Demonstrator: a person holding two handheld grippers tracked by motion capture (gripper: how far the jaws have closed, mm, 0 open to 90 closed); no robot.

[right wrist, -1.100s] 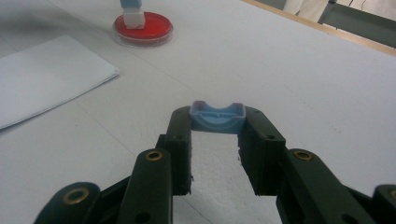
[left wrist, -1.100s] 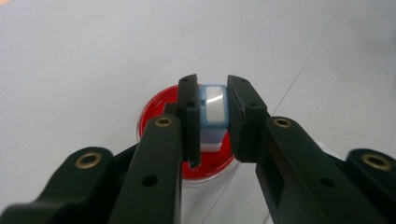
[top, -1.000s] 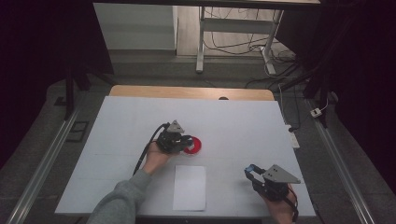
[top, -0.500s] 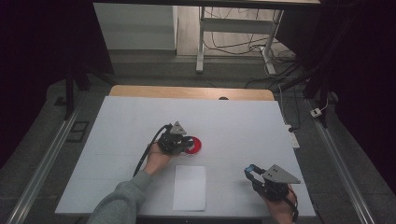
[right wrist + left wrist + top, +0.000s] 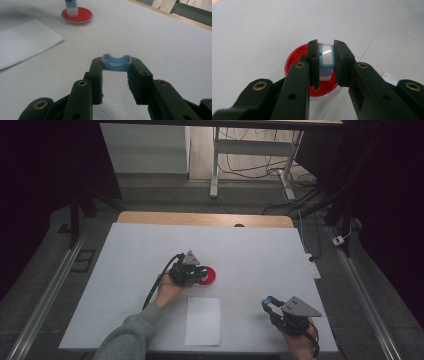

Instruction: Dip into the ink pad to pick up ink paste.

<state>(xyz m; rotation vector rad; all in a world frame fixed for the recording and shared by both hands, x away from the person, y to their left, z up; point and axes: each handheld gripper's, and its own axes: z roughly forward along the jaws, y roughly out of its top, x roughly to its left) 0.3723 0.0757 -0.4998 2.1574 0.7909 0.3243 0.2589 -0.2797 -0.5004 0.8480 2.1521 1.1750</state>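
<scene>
Two hand-held grippers: left (image 5: 326, 62) clamps stamp (image 5: 326, 58), right (image 5: 116, 65) cap (image 5: 116, 62).

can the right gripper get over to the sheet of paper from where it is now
Probably yes. The right gripper sits just right of the paper with bare table between, though its jaws are shut on a blue cap.

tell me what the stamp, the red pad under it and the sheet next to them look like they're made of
Stamp: likely plastic, blue body with a glossy top that catches the light, white base. Red ink pad: matte red filling in a clear, probably plastic, round dish, judging by its see-through rim. Sheet: apparently plain white paper, thin, flat and matte.
</scene>
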